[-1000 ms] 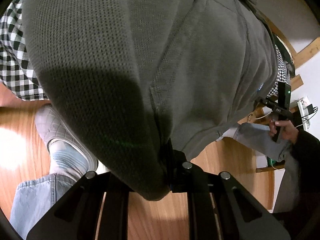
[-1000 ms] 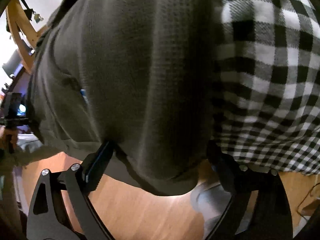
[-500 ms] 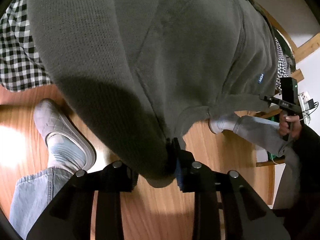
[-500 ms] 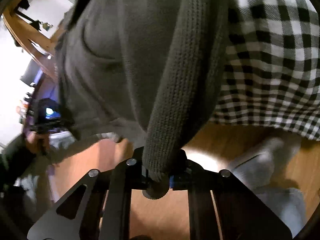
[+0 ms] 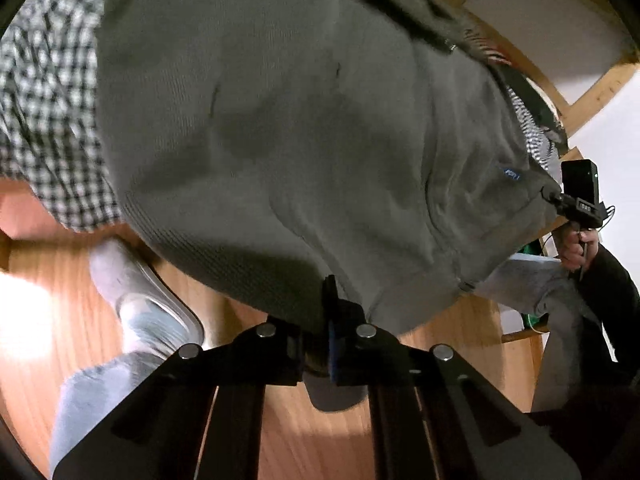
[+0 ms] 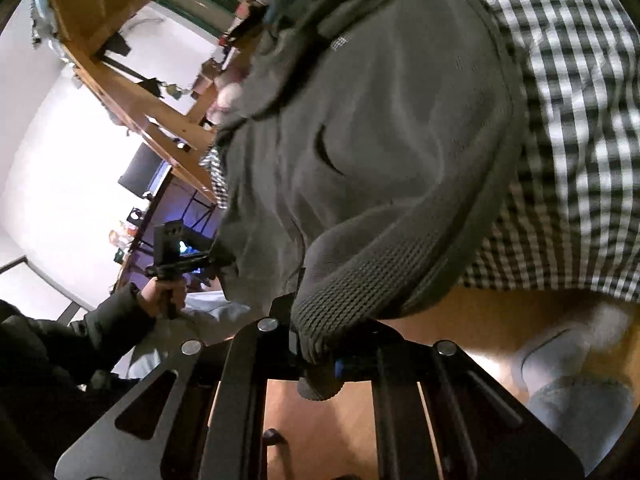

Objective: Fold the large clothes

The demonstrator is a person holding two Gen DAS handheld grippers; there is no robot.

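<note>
Left wrist view. The dark grey-green knitted sweatshirt (image 5: 304,132) hangs over the edge of a surface draped in black-and-white checked cloth (image 5: 52,120), above the orange-brown wooden floor (image 5: 304,436). A bunched bit of its lower hem is pinched between the closed jaws of the left gripper (image 5: 330,354); a small nub of fabric pokes out below them. The far corner of the hem is seen held at the right gripper (image 5: 580,200), gripped by a hand (image 5: 576,246) in a dark sleeve. A pale grey slip-on shoe (image 5: 140,292) and a jeans leg (image 5: 100,396) are noted below.

Right wrist view. The right gripper (image 6: 320,364) is clamped shut on a thick ribbed roll of the same hem; its jaws have just been closing, with fabric between them. The left gripper (image 6: 176,256) is seen across the room side, at the opposite corner.

Step judged: lifting the hem by both corners. It would be done well by keeping both hands level and the edge taut, so the body hangs flat and clear of the floor before being laid over.

Containers: none is made out in either view.
</note>
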